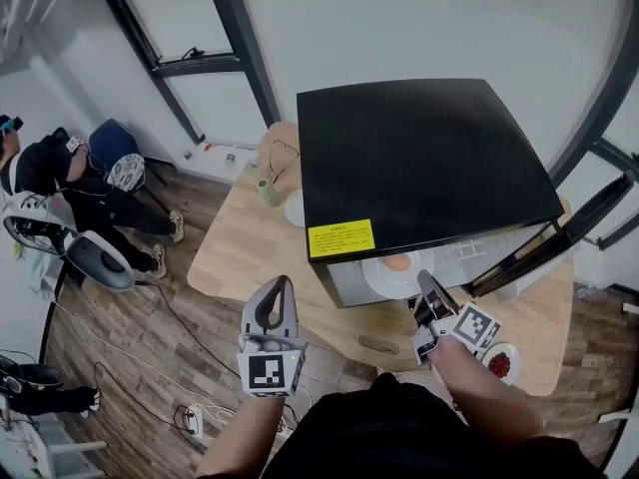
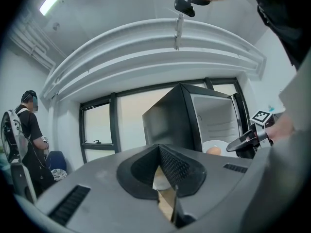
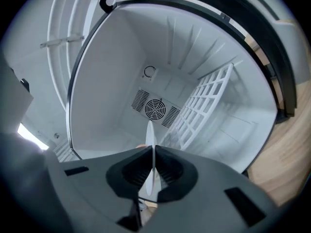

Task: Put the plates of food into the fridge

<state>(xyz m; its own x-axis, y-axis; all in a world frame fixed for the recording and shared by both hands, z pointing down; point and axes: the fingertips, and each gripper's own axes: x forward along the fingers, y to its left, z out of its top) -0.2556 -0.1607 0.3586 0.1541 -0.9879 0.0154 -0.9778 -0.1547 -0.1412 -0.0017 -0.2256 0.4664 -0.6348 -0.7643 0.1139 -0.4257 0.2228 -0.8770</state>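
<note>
The white plate (image 3: 150, 135) shows edge-on between the jaws of the right gripper (image 3: 151, 154), which are clamped on its rim. In the head view it sits just ahead of that claw, at the mouth of the open black fridge (image 1: 419, 168), and carries a tan, egg-like piece of food (image 1: 396, 262). I judge the plate stiff, glazed and breakable. It seems light enough for a rim pinch but apt to tilt or slip, and the loose food could roll, so it needs to be kept level; the rim nearest the claw is the sensible hold. Beyond the jaws is the fridge's white interior, with a round fan grille (image 3: 155, 109) straight ahead and a white wire rack (image 3: 204, 106) leaning to the claw's right. A second plate (image 1: 501, 363) with red food waits on the wooden table (image 1: 240, 257), just right of and behind the claw. The left gripper (image 1: 277, 297) hangs well off to the left, its jaws together on nothing. A yellow label (image 1: 340, 238) on the fridge top has print too small to read, and the grippers' cubes show only square black-and-white markers.
</note>
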